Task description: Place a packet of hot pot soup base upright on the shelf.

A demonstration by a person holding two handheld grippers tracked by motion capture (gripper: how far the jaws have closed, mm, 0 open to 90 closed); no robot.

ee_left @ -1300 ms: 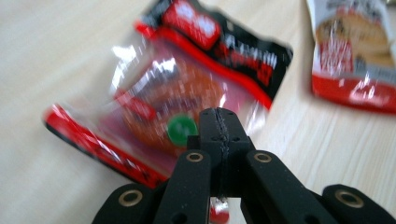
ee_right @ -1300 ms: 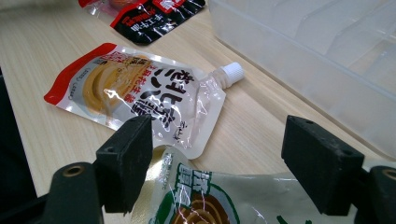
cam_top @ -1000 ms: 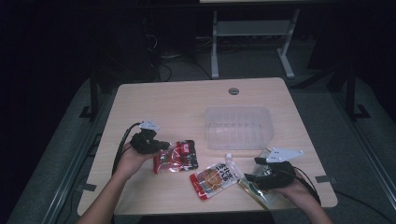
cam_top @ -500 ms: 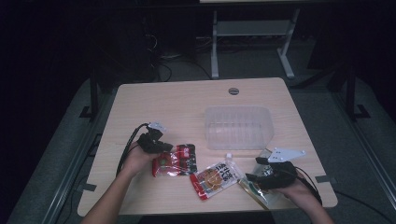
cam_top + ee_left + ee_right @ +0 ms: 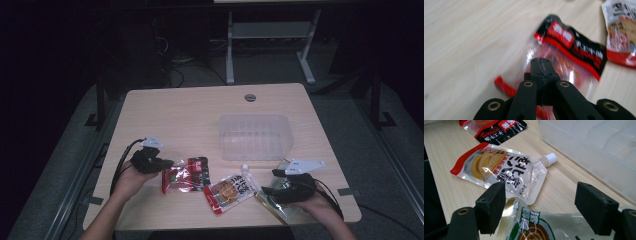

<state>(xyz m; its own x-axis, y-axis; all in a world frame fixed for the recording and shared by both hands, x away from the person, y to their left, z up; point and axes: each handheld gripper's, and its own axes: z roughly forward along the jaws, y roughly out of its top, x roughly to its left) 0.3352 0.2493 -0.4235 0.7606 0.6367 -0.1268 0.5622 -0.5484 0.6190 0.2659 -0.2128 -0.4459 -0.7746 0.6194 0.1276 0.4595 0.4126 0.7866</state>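
Retreat leftward of left gripper [image 5: 167, 163] since a moment ago, jaws clenched on nothing; red packet [image 5: 186, 175] lying just beside on worktop [image 5: 175, 115], so pickup not yet begun. Spouted pouch [image 5: 230, 190] flat at centre. Clear bin [image 5: 255, 117] behind, empty. Right gripper [image 5: 270, 182]: jaws released, straddling green pouch [image 5: 536, 227].
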